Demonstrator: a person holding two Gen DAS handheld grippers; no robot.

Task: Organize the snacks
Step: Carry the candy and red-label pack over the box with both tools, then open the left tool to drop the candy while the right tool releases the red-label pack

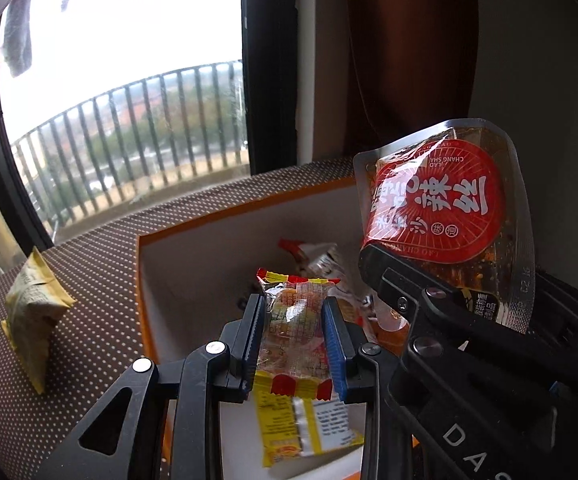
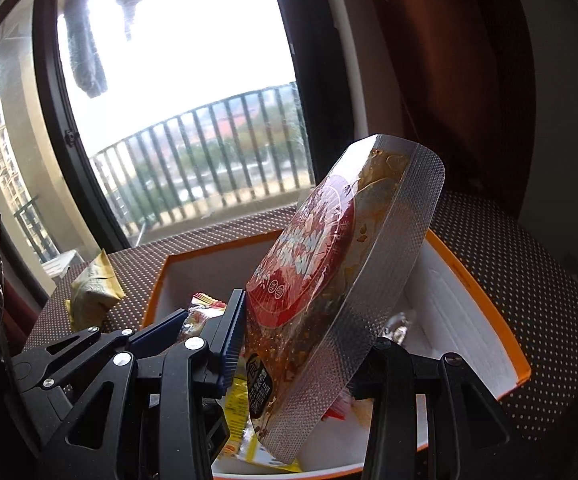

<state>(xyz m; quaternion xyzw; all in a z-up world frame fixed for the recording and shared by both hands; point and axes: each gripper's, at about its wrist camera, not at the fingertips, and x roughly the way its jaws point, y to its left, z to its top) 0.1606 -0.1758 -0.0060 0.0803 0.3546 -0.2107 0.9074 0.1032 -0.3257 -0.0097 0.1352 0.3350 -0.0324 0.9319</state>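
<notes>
My left gripper (image 1: 293, 312) is shut on a small clear snack packet (image 1: 295, 336) with yellow and red ends, held above the orange-rimmed white box (image 1: 140, 264). My right gripper (image 2: 309, 352) is shut on a clear pouch with a round red label (image 2: 321, 272), tilted upright over the same box (image 2: 489, 300). The pouch hides its far finger. In the left wrist view the right gripper (image 1: 393, 268) and its pouch (image 1: 441, 208) hang just to the right of my left gripper.
Inside the box lie a yellow packet (image 1: 305, 428) and a red-and-white packet (image 1: 313, 256). A yellow-green packet (image 1: 33, 308) (image 2: 93, 284) rests on the brown dotted tabletop (image 1: 89, 264), left of the box. A window with a balcony railing (image 1: 129, 128) and a brown curtain (image 1: 405, 60) stand behind.
</notes>
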